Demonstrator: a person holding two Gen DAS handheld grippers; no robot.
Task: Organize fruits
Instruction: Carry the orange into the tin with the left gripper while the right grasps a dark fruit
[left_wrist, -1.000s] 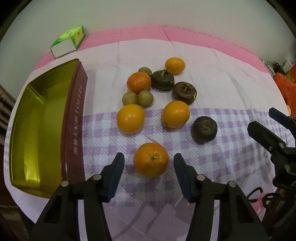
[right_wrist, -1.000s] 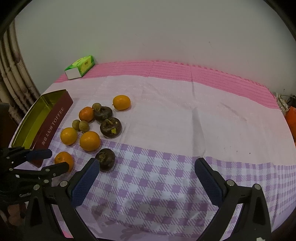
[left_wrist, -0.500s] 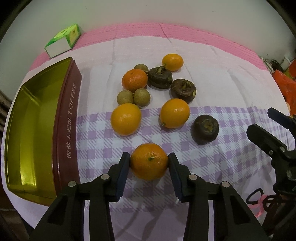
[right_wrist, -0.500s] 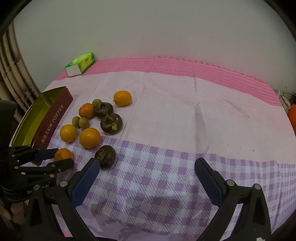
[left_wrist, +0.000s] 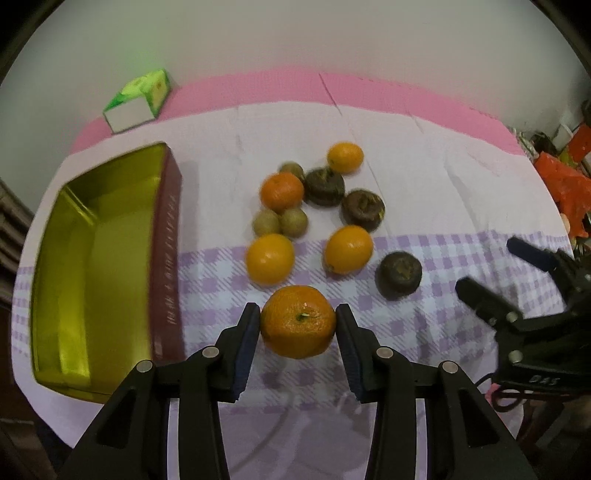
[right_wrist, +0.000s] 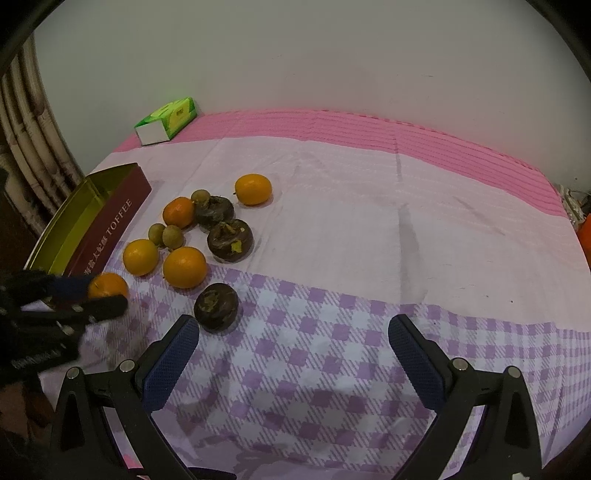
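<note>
My left gripper (left_wrist: 298, 326) is shut on an orange tangerine (left_wrist: 298, 321), both pads pressed on its sides, held just above the checked cloth. Seen in the right wrist view, that gripper (right_wrist: 94, 295) and the tangerine (right_wrist: 109, 285) are at the left, beside the tin. Behind it lie more oranges (left_wrist: 270, 257), three dark mangosteens (left_wrist: 399, 274) and three small brown longans (left_wrist: 293, 221). A gold tin box with a maroon wall (left_wrist: 166, 258) stands open at the left. My right gripper (right_wrist: 293, 343) is open and empty over the cloth, near one mangosteen (right_wrist: 216, 311).
A green and white tissue box (left_wrist: 137, 100) sits at the back left on the pink strip. Red and orange clutter (left_wrist: 565, 184) lies beyond the table's right edge. The right half of the cloth (right_wrist: 424, 240) holds no fruit.
The left jaws closed onto the tangerine and lifted it slightly off the cloth. The right gripper stayed open and barely moved.
</note>
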